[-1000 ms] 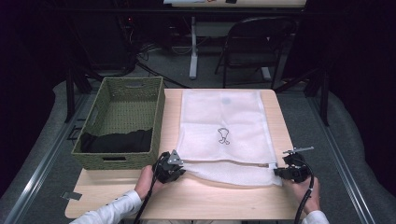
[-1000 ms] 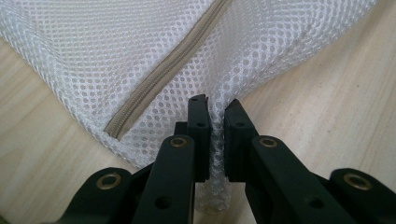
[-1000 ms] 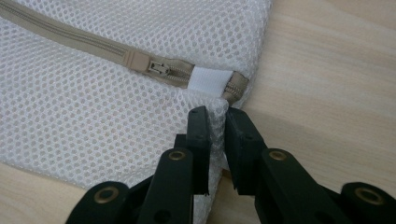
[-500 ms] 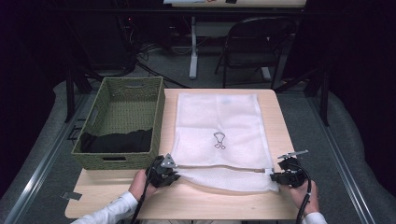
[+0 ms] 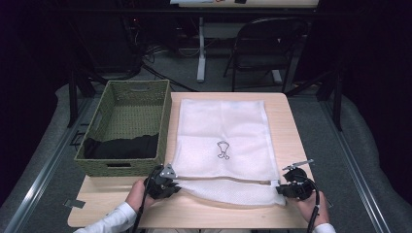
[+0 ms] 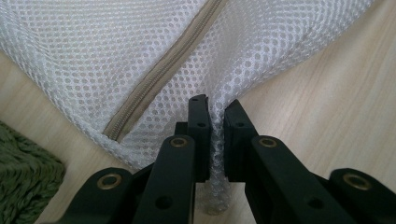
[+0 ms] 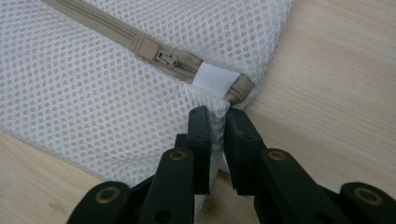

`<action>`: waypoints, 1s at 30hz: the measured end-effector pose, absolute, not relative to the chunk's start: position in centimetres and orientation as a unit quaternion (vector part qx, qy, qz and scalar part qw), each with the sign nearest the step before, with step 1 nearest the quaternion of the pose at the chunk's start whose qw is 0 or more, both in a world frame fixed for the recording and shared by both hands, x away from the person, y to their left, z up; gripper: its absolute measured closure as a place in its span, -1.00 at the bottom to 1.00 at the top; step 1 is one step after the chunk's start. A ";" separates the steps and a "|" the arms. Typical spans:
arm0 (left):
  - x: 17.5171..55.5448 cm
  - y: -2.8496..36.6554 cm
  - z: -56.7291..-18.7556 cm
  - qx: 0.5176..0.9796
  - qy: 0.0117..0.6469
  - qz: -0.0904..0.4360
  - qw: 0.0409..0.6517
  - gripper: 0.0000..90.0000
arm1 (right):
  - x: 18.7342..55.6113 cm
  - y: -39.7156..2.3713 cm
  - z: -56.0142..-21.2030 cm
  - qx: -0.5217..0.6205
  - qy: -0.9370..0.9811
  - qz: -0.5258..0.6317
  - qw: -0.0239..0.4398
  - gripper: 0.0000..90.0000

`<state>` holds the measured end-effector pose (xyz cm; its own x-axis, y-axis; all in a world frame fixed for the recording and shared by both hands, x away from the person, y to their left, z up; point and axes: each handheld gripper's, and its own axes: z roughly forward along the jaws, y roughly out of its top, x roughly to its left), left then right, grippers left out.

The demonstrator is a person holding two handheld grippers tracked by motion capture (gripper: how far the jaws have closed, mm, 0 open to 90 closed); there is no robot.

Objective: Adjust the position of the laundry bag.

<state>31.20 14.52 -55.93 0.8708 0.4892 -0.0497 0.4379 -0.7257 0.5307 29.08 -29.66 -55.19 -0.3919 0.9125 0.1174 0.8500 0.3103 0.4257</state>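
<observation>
A white mesh laundry bag [image 5: 223,145] with a beige zipper [image 6: 159,74] lies flat on the wooden table [image 5: 286,121]. My left gripper [image 5: 171,182] is shut on the bag's near left corner; mesh is pinched between its jaws [image 6: 215,123]. My right gripper [image 5: 282,188] is shut on the near right corner, just below the zipper's end and its slider [image 7: 166,57]. Mesh is bunched between its jaws [image 7: 215,126]. A small black mark [image 5: 223,149] sits in the bag's middle.
A green woven basket [image 5: 92,160] holding dark cloth [image 5: 121,145] stands at the table's left, close to my left gripper. Behind the table are a folding chair [image 5: 267,43] and a table leg [image 5: 200,53]. Bare wood shows along the near edge.
Both grippers have drawn the bag's near edge toward the person, and the whole bag has slid a little nearer along the table. Their grips have not changed.
</observation>
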 end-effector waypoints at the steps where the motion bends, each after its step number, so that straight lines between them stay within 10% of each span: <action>1: 31.1 14.6 -55.9 0.928 0.250 0.043 0.272 0.87 | 29.0 -29.6 -55.2 0.542 0.809 0.215 0.072 0.80; 18: 29.6 15.4 -55.4 0.944 0.227 0.033 0.237 0.84 | 27.5 -28.5 -55.1 0.519 0.826 0.209 0.064 0.79; 25: 28.9 15.3 -54.0 0.940 0.221 0.037 0.257 -0.08 | 27.2 -28.8 -54.0 0.521 0.818 0.235 0.066 0.56; 30: 28.4 15.2 -53.1 0.937 0.216 0.042 0.272 -0.50 | 26.5 -29.0 -52.6 0.513 0.813 0.259 0.095 -0.14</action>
